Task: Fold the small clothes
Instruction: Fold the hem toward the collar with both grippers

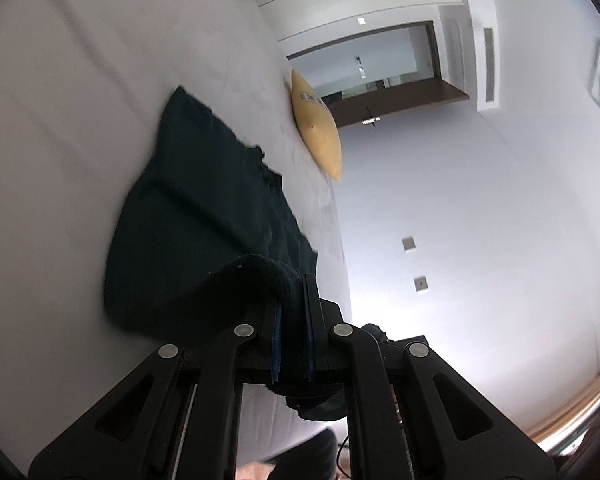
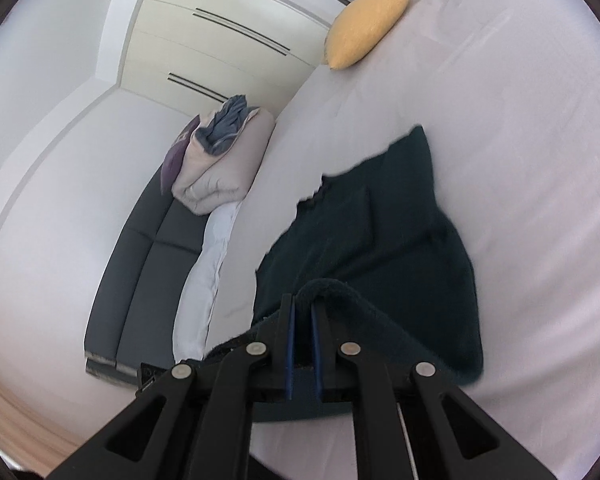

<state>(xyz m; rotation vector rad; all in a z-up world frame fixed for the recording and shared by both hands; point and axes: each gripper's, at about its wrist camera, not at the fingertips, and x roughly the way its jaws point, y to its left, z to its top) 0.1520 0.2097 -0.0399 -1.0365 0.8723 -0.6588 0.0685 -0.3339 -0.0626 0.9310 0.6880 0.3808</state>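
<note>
A dark green garment [image 1: 204, 216] lies on the white bed [image 1: 60, 120], its near edge lifted. My left gripper [image 1: 293, 280] is shut on a thick rolled hem of that garment at its near corner. In the right wrist view the same garment [image 2: 380, 232] spreads ahead, and my right gripper [image 2: 303, 300] is shut on its ribbed hem at the other near corner. The far part of the garment rests flat on the sheet [image 2: 520, 160].
A yellow cushion [image 1: 316, 128] lies near the bed's far edge; it also shows in the right wrist view [image 2: 364, 24]. A folded duvet with clothes [image 2: 220, 156] sits on a dark grey sofa [image 2: 140, 272] beside the bed. Wardrobe doors [image 2: 220, 40] stand behind.
</note>
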